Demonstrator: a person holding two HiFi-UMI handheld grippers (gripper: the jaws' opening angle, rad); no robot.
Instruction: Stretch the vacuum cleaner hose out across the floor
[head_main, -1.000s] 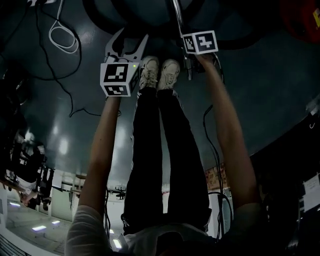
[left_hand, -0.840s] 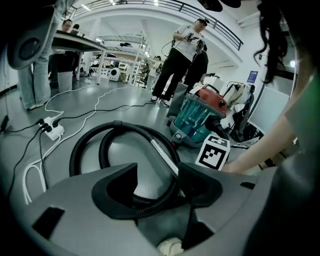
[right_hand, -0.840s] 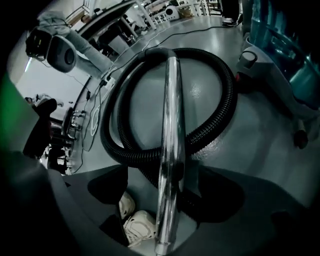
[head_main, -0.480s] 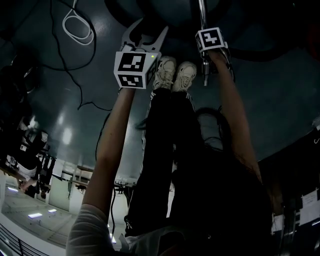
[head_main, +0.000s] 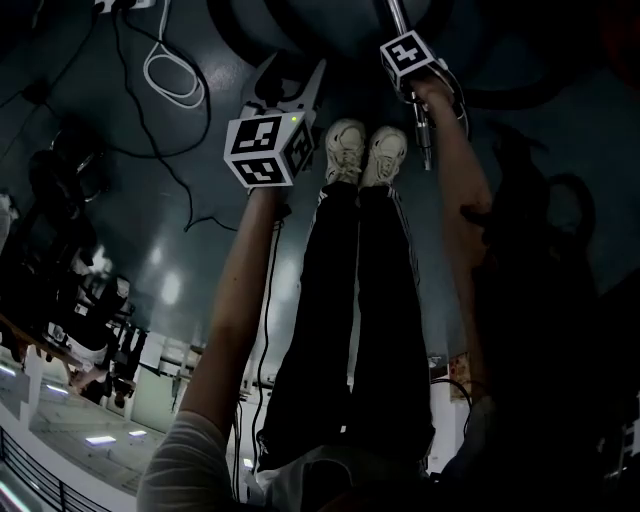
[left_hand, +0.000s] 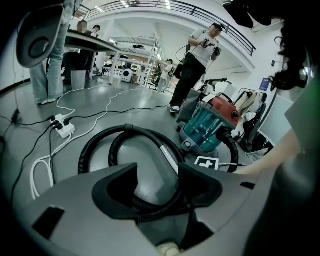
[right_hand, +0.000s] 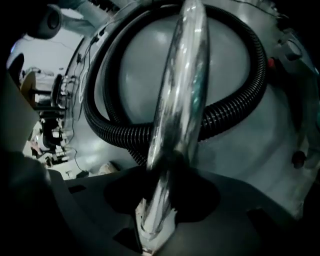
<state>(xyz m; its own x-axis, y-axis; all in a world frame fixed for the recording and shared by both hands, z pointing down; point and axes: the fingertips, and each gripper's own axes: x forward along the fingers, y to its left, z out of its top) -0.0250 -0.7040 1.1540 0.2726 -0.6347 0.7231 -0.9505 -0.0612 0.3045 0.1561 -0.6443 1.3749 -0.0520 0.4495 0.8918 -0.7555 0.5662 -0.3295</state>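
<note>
Head view: left gripper (head_main: 292, 72) at upper centre, spread above the grey floor (head_main: 200, 230); right gripper (head_main: 397, 27) at top right, on the chrome tube (head_main: 423, 140).

Left gripper view: jaws apart, gripping nothing; black hose (left_hand: 97, 145) looped on the floor beyond, leading to the vacuum cleaner (left_hand: 210, 125) at right.

Right gripper view: jaws just closed in, pinching the tube; hose coiled behind.

The grey floor (left_hand: 131, 102) is shiny. Bright lights (left_hand: 127, 4) glow up high. A table (left_hand: 89, 42) stands far off, left.
</note>
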